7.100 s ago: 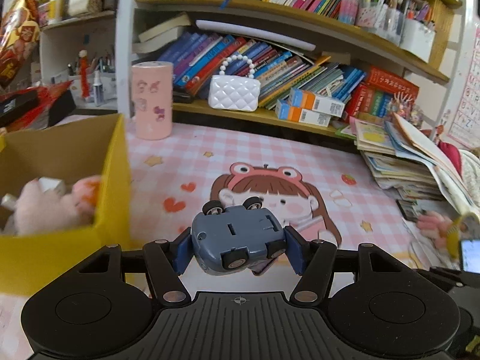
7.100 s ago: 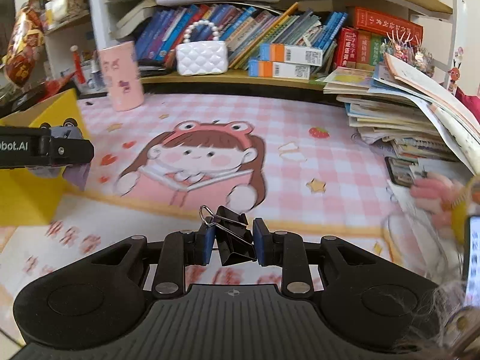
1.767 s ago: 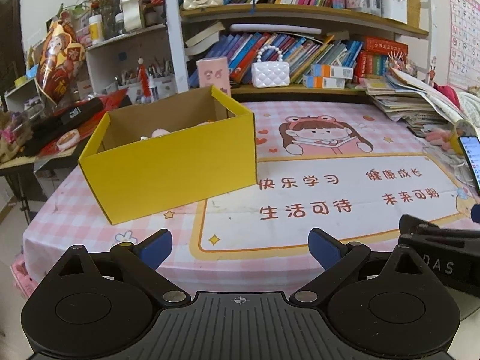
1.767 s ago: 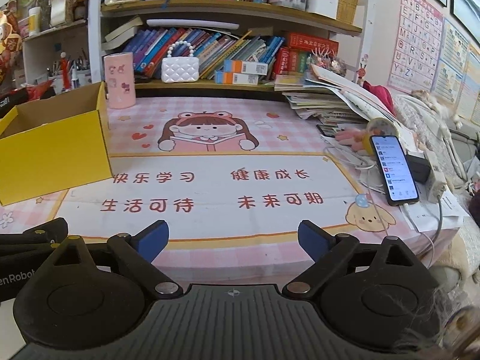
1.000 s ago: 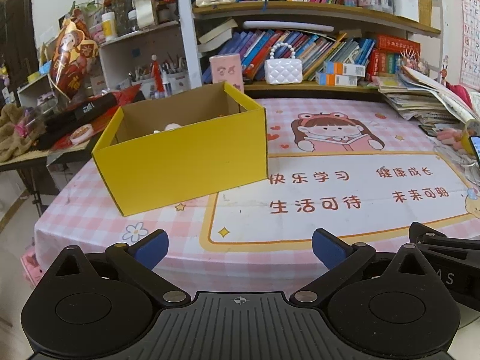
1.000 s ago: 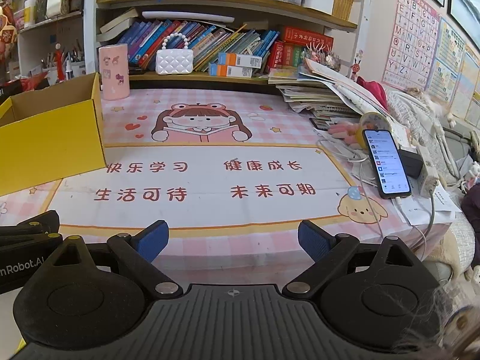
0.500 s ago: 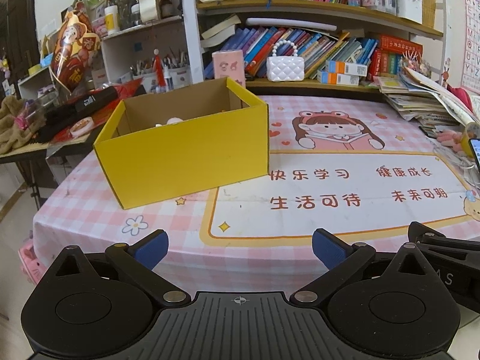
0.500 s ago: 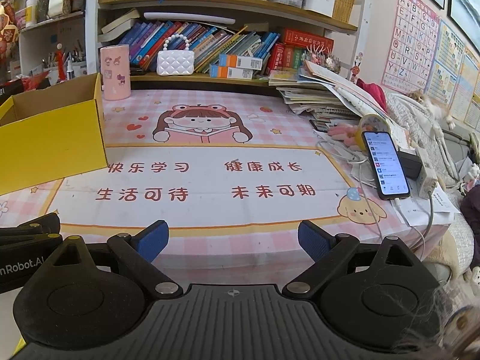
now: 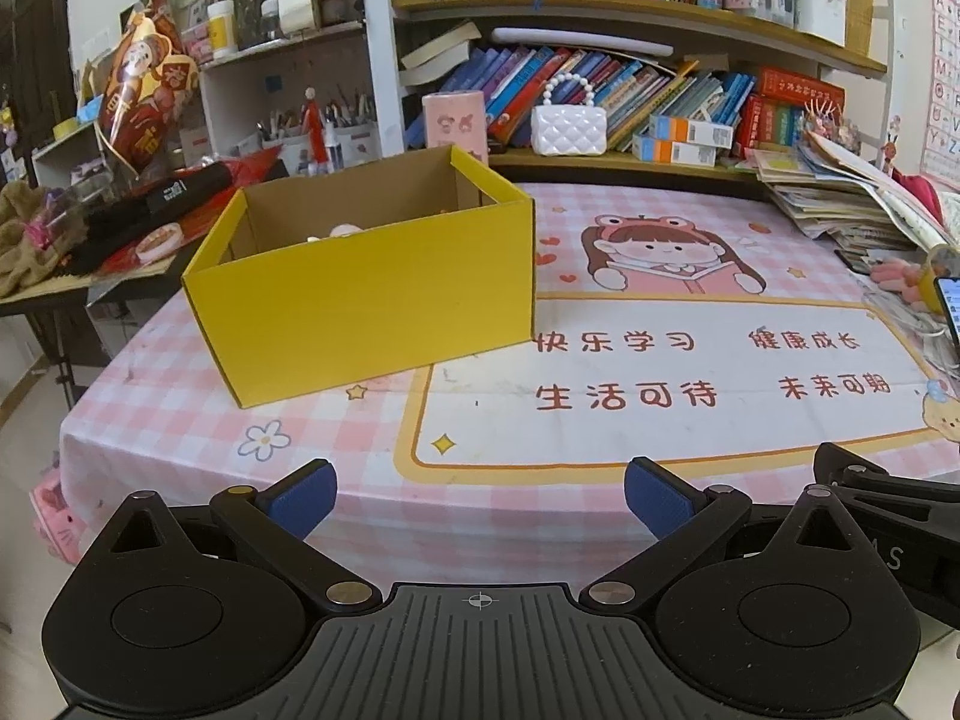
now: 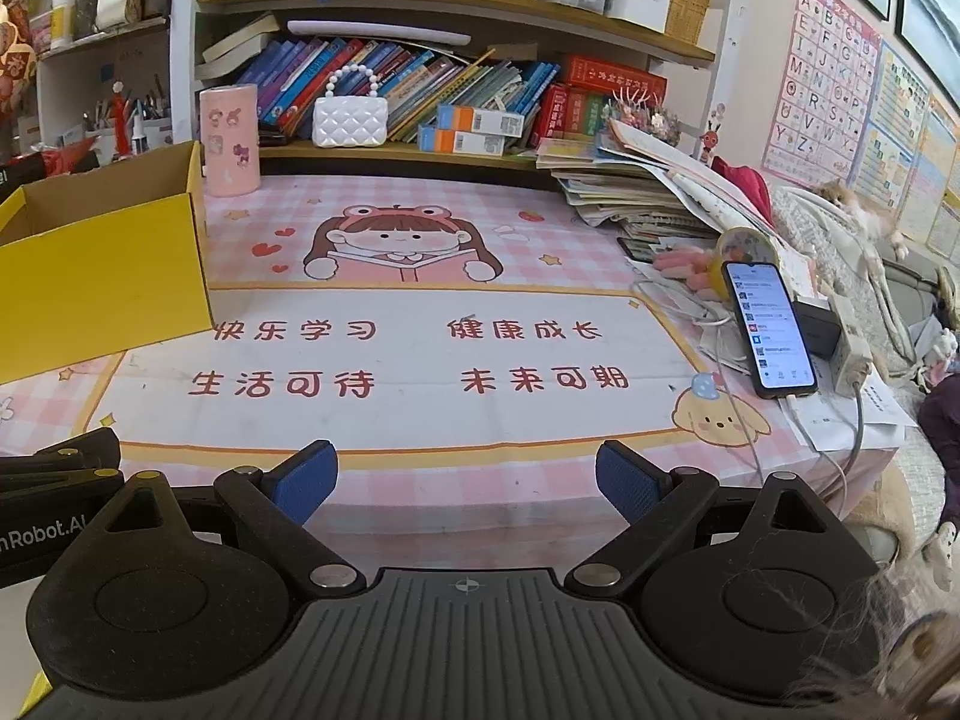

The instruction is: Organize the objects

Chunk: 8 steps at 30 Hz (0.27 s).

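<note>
A yellow cardboard box (image 9: pixel 372 294) stands open on the left of the pink checked table mat (image 9: pixel 660 372); a pale plush thing (image 9: pixel 342 232) peeks over its rim, the rest of its contents hidden. My left gripper (image 9: pixel 477 495) hangs off the table's near edge, open, nothing between its blue pads. In the right wrist view the same box (image 10: pixel 108 276) sits at far left. My right gripper (image 10: pixel 465 480) is likewise open and empty, held back over the near edge. Each gripper's black body shows at the other view's side.
A phone (image 10: pixel 768 327) with cables and a charger (image 10: pixel 819 327) lies at the table's right edge beside a stack of books (image 10: pixel 636 198). A pink cup (image 10: pixel 229 141) and a white quilted purse (image 10: pixel 350 120) stand at the back by the bookshelf. Clutter (image 9: pixel 150 216) sits left of the box.
Since several seconds ago the toy car and the binder clip have left my grippers, both of which now stand open and pulled back. Over the last second nothing has visibly moved.
</note>
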### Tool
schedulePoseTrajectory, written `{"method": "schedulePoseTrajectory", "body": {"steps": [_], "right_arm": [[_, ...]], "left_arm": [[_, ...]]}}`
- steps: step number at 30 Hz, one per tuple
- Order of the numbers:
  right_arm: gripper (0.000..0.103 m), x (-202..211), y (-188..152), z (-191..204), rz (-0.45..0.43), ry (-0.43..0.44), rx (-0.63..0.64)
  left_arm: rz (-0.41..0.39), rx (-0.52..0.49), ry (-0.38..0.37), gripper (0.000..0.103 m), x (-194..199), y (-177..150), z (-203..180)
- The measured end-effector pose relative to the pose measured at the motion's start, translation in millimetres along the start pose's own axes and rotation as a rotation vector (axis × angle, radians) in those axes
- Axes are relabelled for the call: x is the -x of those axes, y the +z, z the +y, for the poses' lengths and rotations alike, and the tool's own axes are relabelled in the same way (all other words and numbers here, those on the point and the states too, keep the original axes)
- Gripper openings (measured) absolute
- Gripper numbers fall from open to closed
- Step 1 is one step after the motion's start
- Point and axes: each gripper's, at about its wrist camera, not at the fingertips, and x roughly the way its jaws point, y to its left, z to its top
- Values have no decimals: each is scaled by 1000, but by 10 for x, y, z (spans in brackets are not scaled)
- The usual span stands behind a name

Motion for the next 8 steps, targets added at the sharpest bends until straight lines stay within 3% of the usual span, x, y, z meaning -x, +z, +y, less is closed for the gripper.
{"method": "schedulePoseTrajectory", "body": {"steps": [8], "right_arm": [[93, -21, 2, -17, 1, -5, 3]], "left_arm": [[-9, 11, -21, 103, -9, 6, 4]]}}
